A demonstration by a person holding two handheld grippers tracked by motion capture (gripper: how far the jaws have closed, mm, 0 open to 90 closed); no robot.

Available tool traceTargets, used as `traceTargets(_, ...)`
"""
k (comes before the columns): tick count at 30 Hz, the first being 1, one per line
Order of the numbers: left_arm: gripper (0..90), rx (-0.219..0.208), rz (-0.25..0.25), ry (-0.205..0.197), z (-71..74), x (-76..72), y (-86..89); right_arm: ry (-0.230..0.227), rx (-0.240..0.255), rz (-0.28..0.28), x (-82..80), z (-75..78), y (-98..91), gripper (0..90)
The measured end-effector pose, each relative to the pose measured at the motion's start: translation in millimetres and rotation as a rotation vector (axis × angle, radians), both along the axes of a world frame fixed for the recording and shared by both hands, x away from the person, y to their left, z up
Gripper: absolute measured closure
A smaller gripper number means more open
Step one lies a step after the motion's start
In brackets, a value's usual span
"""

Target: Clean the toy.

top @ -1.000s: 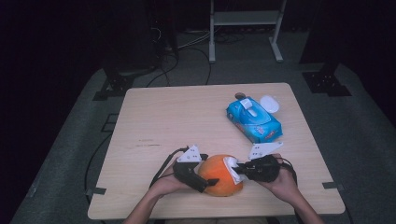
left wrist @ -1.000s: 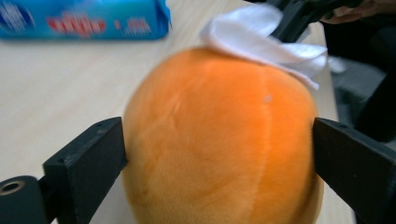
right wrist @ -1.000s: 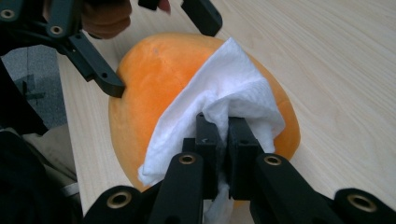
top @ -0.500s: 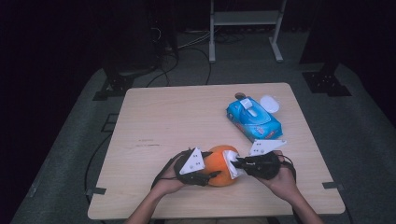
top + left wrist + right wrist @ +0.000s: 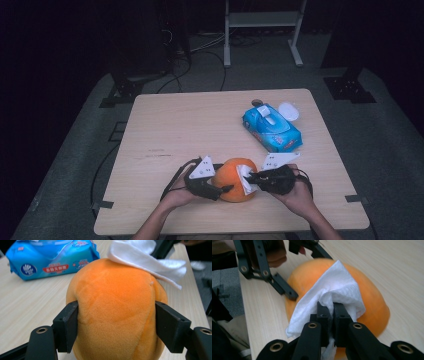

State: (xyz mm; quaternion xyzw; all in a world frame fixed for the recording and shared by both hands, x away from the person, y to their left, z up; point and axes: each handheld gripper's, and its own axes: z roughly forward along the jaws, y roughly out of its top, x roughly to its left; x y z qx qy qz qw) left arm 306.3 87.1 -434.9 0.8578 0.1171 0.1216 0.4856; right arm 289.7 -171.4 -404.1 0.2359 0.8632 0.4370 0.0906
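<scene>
The left gripper [image 5: 220, 189] is gripping an orange plush toy [image 5: 237, 179] near the front edge of the wooden table [image 5: 200, 125]. In the left gripper view its two black jaws are pressing into the plush's [image 5: 116, 307] sides, one pad on each flank, denting the soft fabric; those jaws have just been opening a little, with the toy between them. The plush is sitting straight ahead of this gripper, resting on the tabletop.

The right gripper [image 5: 252, 177] is coming at the toy from the opposite side. Its jaws are pressed together on a white wet wipe [image 5: 329, 296], which is bunching up just beyond the fingertips and draping over the near face of the plush [image 5: 367, 302]. In the left gripper view the wipe [image 5: 147, 258] is lying across the far top of the toy.

Beyond the plush, well apart from both grippers toward the far right of the table, a blue pack of wet wipes [image 5: 272, 128] is lying flat, and a small white lid-like thing [image 5: 288, 111] is sitting just beside its far end. In the left gripper view the pack [image 5: 52, 260] is showing behind and to the left of the toy.
</scene>
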Motion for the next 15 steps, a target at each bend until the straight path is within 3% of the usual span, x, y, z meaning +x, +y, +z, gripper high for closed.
traceTargets(3,28.5,0.007,-0.005,-0.009,0.9,-0.9,0.1,-0.018,-0.013,0.004,-0.8,2.7,-0.2,84.6)
traceTargets(10,27.0,-0.014,0.004,0.02,-2.2,1.8,2.7,0.027,-0.022,-0.06,9.1,-9.2,-22.7,84.6)
traceTargets(13,24.5,-0.002,-0.002,0.016,-2.5,1.2,1.0,0.01,-0.026,-0.059,5.6,-6.4,-19.4,84.7)
traceTargets(15,24.4,0.01,-0.009,-0.001,-1.6,-0.9,-1.3,0.003,-0.001,-0.032,3.0,-1.8,-12.5,84.7)
